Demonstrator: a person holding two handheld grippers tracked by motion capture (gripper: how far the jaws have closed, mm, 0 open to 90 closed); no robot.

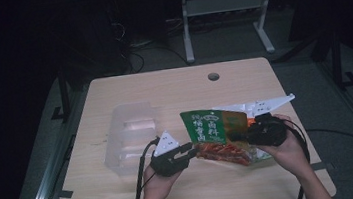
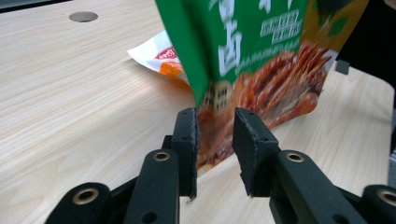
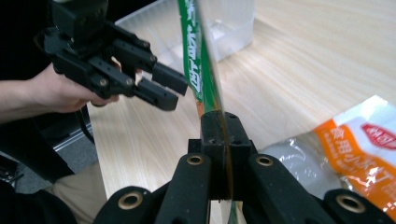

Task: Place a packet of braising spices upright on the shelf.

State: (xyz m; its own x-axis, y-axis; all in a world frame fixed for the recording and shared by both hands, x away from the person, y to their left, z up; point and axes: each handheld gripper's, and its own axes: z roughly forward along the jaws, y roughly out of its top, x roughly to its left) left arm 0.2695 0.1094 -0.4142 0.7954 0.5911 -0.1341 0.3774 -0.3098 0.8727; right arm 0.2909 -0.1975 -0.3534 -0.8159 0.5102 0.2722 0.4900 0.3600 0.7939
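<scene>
A green and orange food packet (image 1: pixel 213 128) with red strips pictured on it stands on edge above the table. My right gripper (image 1: pixel 236 135) is shut on the packet's right side; in the right gripper view the packet (image 3: pixel 198 70) runs edge-on out of the closed jaws (image 3: pixel 219 126). My left gripper (image 1: pixel 189 152) is at the packet's lower left corner. In the left gripper view that corner (image 2: pixel 261 60) hangs between the parted jaws (image 2: pixel 215 126), with a gap at the right pad. The right gripper view shows the left gripper (image 3: pixel 170 88) open beside the packet.
A white and orange packet (image 3: pixel 359 154) lies flat on the wooden table under the right gripper and appears behind the green packet (image 2: pixel 156 56). A clear plastic container (image 1: pixel 130 135) stands at the left. A cable hole (image 1: pixel 213 76) sits near the far edge.
</scene>
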